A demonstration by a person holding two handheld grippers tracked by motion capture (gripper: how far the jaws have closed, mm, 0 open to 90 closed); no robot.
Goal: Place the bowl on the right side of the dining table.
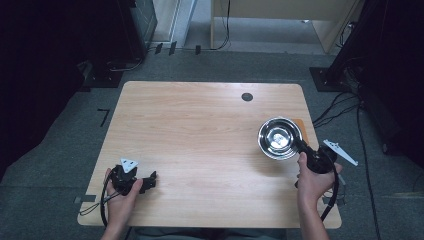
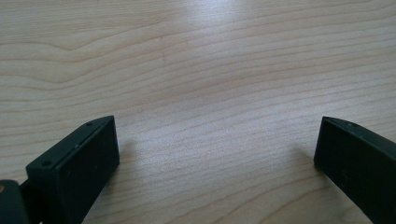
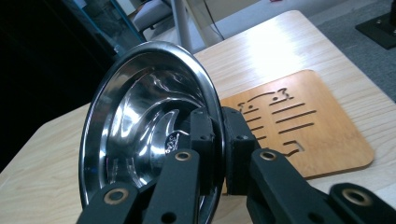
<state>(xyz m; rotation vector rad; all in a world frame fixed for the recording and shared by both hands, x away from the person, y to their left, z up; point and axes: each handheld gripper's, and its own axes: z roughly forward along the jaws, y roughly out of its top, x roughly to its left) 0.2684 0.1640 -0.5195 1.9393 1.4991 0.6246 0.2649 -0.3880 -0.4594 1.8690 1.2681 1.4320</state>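
My right gripper (image 3: 218, 140) has its jaws pinched on the rim of the steel bowl (image 1: 279, 138), held at the desk's (image 1: 200, 150) three o'clock above the wooden trivet (image 3: 299, 126). I judge that thin rim could slip and tip. My left gripper (image 2: 217, 154) rests wide open, empty.

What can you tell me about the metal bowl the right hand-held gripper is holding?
The metal bowl is round, shallow and shiny, like polished steel, with a rolled rim and a small stamp inside. It looks empty. The right hand-held gripper pinches its rim, one jaw inside and one outside. It sits near the table's right edge, over a thin wooden trivet with cut-out slots.
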